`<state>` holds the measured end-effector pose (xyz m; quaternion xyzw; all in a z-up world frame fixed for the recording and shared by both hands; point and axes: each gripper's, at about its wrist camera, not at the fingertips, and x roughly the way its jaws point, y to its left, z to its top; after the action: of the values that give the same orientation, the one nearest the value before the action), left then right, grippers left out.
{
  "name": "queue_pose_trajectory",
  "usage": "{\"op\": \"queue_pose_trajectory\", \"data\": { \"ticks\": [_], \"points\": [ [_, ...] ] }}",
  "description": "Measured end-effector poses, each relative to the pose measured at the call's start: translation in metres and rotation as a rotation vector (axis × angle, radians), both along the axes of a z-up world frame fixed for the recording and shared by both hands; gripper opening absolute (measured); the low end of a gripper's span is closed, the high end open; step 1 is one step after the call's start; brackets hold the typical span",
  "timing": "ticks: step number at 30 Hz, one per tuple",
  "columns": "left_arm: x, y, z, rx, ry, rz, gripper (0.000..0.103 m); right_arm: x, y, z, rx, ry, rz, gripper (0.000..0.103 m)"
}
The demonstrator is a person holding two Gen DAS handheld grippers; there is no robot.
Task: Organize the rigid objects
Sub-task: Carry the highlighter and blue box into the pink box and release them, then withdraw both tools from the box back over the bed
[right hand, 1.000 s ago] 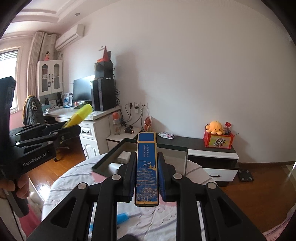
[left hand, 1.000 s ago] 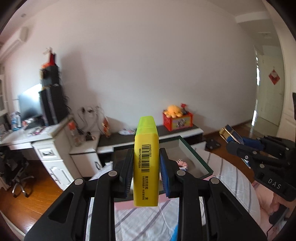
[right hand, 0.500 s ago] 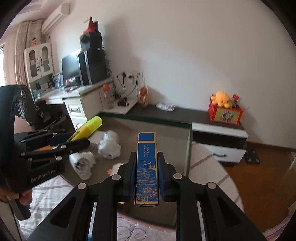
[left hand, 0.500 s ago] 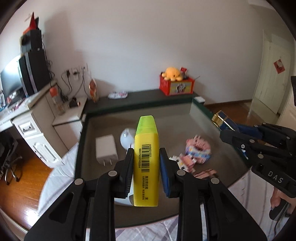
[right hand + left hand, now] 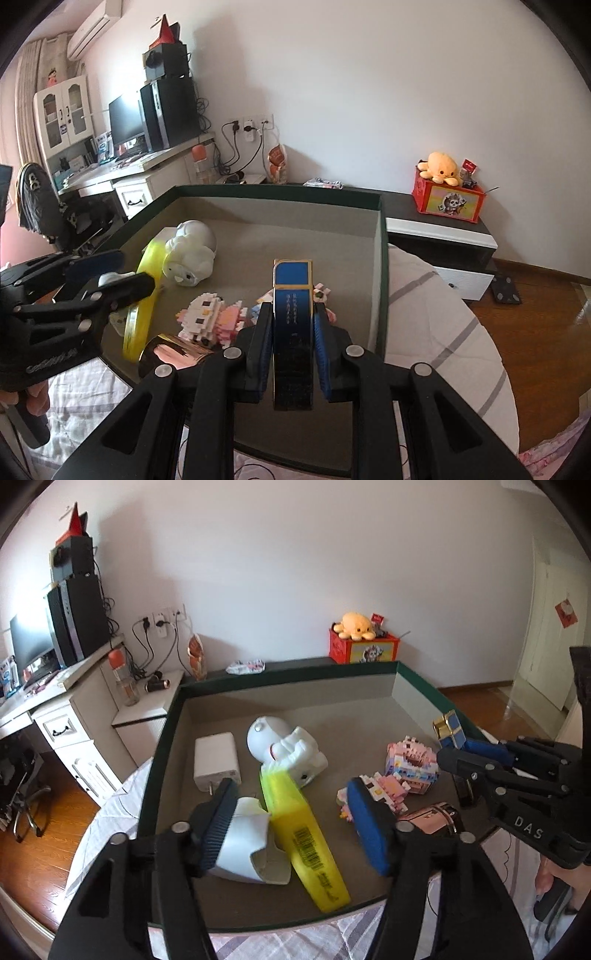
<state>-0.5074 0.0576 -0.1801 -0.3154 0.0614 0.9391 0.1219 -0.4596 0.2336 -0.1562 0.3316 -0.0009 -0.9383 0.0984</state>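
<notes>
The left gripper (image 5: 295, 821) jaws are opening, dropping the yellow plastic highlighter (image 5: 301, 836) into the green-rimmed tray (image 5: 291, 672); the right gripper (image 5: 293, 345) pinches a blue-and-gold slim box (image 5: 293, 332) awaiting release.

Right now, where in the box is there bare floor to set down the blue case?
The box floor is bare along the far wall and down the right side, beside the brick toys. The left and near middle are crowded: astronaut, charger, highlighter.
</notes>
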Motion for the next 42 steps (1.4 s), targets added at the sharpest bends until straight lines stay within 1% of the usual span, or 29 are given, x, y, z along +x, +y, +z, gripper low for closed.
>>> {"op": "queue_pose_trajectory", "data": {
  "ticks": [1,5,6,13,16,19,20,22,23,24,30,32,35,38,40,42],
  "points": [
    [0.001,-0.001,0.001,-0.002,0.007,0.004,0.075,0.001,0.000,-0.001,0.001,0.000,-0.002,0.021],
    [0.003,-0.003,0.003,-0.003,0.019,0.017,0.081,0.003,-0.003,-0.002,0.001,0.007,-0.003,0.021],
    [0.003,-0.002,0.003,-0.005,0.018,0.016,0.086,0.003,-0.004,-0.002,0.004,0.006,-0.001,0.021],
    [0.003,0.003,0.001,-0.045,0.019,0.011,0.093,0.003,-0.004,-0.004,0.007,0.013,-0.001,0.021],
    [0.004,0.001,0.002,-0.048,0.022,0.018,0.096,0.003,-0.004,-0.005,0.010,0.019,-0.004,0.021],
    [0.004,0.000,0.002,-0.049,0.023,0.021,0.098,0.003,-0.004,-0.005,-0.007,0.024,0.007,0.027],
    [0.003,0.000,0.002,-0.053,0.022,0.023,0.098,0.004,-0.005,-0.004,-0.012,0.030,0.017,0.033],
    [0.003,0.001,0.002,-0.059,0.022,0.021,0.098,0.006,-0.008,-0.002,0.005,0.051,0.017,0.048],
    [0.003,0.001,0.002,-0.061,0.022,0.019,0.099,0.009,-0.011,0.000,0.023,0.072,0.011,0.067],
    [0.003,0.000,0.002,-0.059,0.023,0.019,0.100,0.010,-0.011,0.002,0.038,0.086,-0.003,0.074],
    [0.006,-0.002,0.005,-0.045,0.041,0.022,0.101,0.014,-0.003,0.007,0.010,0.124,-0.023,0.078],
    [0.007,-0.002,0.008,-0.039,0.050,0.024,0.101,0.015,-0.001,0.009,0.015,0.136,-0.034,0.078],
    [0.013,-0.006,0.018,-0.054,0.090,0.062,0.101,0.020,-0.001,0.019,0.040,0.162,-0.057,0.078],
    [0.032,-0.017,0.034,-0.070,0.141,0.116,0.102,0.043,-0.003,0.036,0.056,0.203,-0.050,0.078],
    [0.054,-0.027,0.049,-0.063,0.188,0.146,0.103,0.058,-0.004,0.046,0.062,0.223,-0.049,0.080],
    [0.080,-0.037,0.062,-0.040,0.231,0.170,0.103,0.082,-0.006,0.059,0.051,0.256,-0.048,0.082]
  ]
}}
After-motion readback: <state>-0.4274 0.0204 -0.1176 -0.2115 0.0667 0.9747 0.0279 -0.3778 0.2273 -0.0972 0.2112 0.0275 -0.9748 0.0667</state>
